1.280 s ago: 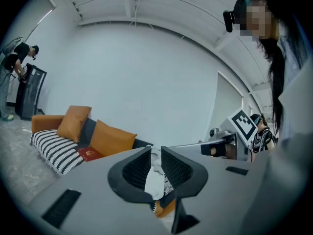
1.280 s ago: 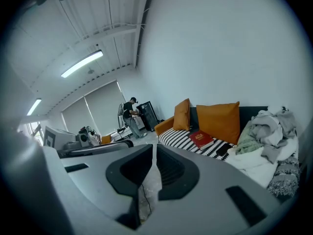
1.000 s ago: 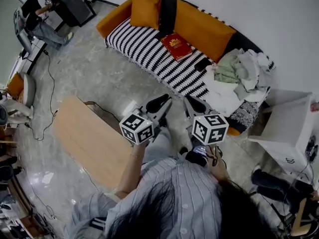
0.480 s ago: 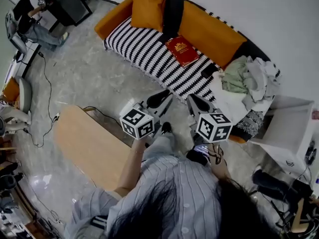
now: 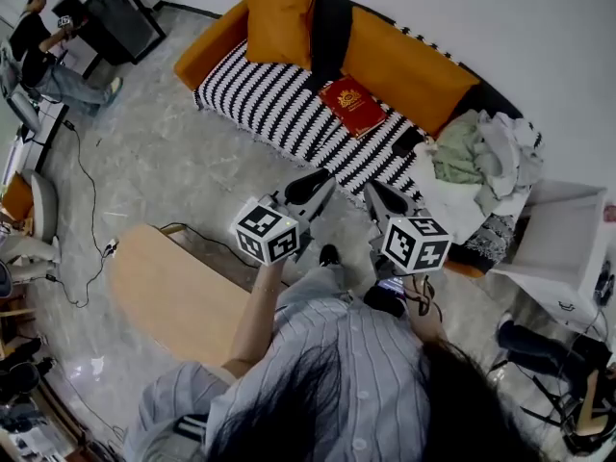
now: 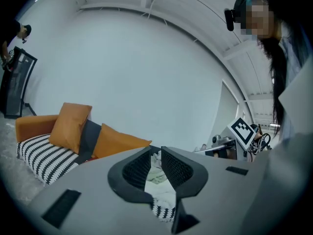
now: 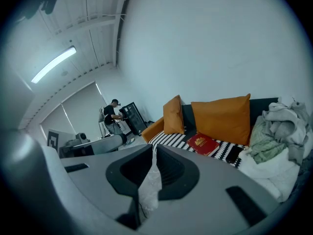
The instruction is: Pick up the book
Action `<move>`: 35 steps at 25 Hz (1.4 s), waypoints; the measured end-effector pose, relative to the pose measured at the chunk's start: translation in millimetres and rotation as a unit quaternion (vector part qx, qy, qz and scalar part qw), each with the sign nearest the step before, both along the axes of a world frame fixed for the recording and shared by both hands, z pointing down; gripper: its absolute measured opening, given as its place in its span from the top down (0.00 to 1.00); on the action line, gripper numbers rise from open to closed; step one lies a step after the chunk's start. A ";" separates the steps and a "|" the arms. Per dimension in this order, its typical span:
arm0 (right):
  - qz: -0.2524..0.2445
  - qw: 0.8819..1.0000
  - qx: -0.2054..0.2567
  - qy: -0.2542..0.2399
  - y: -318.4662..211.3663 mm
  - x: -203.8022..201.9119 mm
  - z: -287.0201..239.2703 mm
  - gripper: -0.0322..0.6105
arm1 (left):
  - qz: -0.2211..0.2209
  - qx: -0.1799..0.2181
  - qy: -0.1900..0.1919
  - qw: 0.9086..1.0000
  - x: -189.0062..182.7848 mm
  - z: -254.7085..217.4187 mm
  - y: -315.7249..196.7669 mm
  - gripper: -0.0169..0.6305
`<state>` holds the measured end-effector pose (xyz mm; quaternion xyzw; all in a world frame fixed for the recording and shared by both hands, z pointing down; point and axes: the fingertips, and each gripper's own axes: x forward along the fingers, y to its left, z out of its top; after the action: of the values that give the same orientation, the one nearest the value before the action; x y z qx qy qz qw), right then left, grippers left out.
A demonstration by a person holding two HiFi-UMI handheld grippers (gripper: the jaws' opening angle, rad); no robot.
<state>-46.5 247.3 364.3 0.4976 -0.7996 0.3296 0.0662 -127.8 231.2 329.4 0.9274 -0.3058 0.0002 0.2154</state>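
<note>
Since a second ago we have brought the left gripper (image 5: 310, 187) and the right gripper (image 5: 385, 198) closer to the book (image 5: 352, 105). We see the red book lying flat on the striped seat of the sofa (image 5: 260, 89), just in front of an orange cushion (image 5: 395, 61) and well apart from both tools. A dark slab (image 5: 407, 142) lies on the seat at the book's 4 o'clock, with a heap of clothes (image 5: 481, 152) further along. Our left gripper hangs over the floor at the book's 7 o'clock, our right gripper at its 5 o'clock. Both are clenched, jaws together with nothing between them. A wooden table (image 5: 178, 296) stands at the left gripper's 8 o'clock. A person (image 5: 43, 51) stands far off at 10 o'clock.
</note>
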 end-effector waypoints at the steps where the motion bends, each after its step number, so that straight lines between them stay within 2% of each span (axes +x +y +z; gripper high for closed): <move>1: 0.003 1.000 -0.002 0.000 -1.3 -0.7 1.2 0.89 | 0.001 -0.001 0.000 1.000 -1.9 1.5 -2.6 0.89; 12: 0.022 1.000 -0.022 0.003 -10.2 7.2 9.9 0.89 | 0.003 -0.025 0.010 1.000 -3.5 16.5 -14.1 0.89; 19: 0.020 0.999 -0.035 0.003 -37.6 18.2 23.4 0.89 | -0.004 -0.035 0.003 0.999 3.3 26.0 -41.1 0.89; 25: 0.028 0.999 -0.036 -0.006 -81.7 40.4 30.4 0.89 | -0.017 -0.042 -0.009 0.999 9.1 34.2 -77.4 0.89; 35: 0.020 0.999 -0.050 -0.006 -182.2 87.1 42.1 0.89 | -0.047 -0.053 -0.023 0.997 35.3 40.4 -171.4 0.89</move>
<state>40.7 65.1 406.4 0.5077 -0.7726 0.3728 0.0797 -92.4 59.8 369.8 0.8991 -0.3532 0.0277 0.2570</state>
